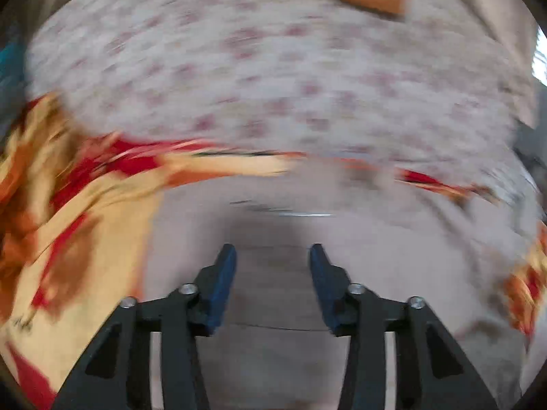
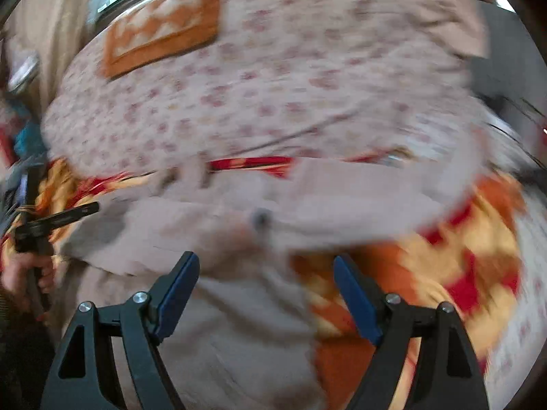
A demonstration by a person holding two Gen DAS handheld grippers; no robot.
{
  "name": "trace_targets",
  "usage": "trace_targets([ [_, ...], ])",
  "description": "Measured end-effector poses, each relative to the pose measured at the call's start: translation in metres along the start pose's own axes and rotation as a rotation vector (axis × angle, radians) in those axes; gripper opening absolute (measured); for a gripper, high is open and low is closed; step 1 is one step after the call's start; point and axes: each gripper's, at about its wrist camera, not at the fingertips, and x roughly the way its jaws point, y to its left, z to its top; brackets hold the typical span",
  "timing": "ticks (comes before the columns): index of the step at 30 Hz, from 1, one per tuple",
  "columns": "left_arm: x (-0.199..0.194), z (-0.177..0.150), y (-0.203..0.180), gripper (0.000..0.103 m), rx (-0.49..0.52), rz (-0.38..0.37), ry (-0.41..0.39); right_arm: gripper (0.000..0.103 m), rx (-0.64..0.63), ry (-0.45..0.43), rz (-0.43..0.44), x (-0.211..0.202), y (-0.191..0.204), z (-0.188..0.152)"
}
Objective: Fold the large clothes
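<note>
A large pale beige garment lies spread on a red, yellow and orange blanket; both views are motion-blurred. My left gripper hovers over the garment with its blue-padded jaws apart and nothing between them. In the right wrist view the same garment fills the lower left, with a small dark button near its middle. My right gripper is open wide above the garment's edge, where it meets the blanket. Nothing is held.
The blanket lies on a bed with a white sheet printed with pink flowers. An orange patterned mat rests at the bed's far side. A person's hand grips the other tool's handle at the left edge.
</note>
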Motion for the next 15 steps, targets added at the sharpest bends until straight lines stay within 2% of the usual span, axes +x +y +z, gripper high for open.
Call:
trace_targets([
  [2,0.011,-0.005,0.017,0.033,-0.056,0.035,0.004,0.084,-0.056,0.032,0.055,0.027,0.027,0.016],
  [5,0.033,-0.019,0.027,0.033,-0.090,0.025,0.036,0.064,-0.089,0.131,0.096,0.080,0.061,0.022],
  [6,0.039,-0.023,0.029,0.033,-0.098,0.022,0.054,0.053,-0.102,0.161,0.087,0.100,0.065,0.020],
  [8,0.039,-0.025,0.029,0.033,-0.121,0.020,0.041,0.050,-0.110,0.228,-0.027,0.139,0.056,0.009],
  [9,0.041,-0.024,0.028,0.034,-0.130,0.012,0.044,0.049,-0.076,0.279,-0.065,0.159,0.043,0.000],
  [11,0.043,-0.025,0.028,0.035,-0.127,0.015,0.041,0.049,-0.070,0.197,-0.022,0.165,0.030,-0.009],
  [15,0.042,-0.026,0.022,0.040,-0.095,0.033,0.045,0.050,-0.130,0.166,-0.062,0.163,0.040,-0.019],
])
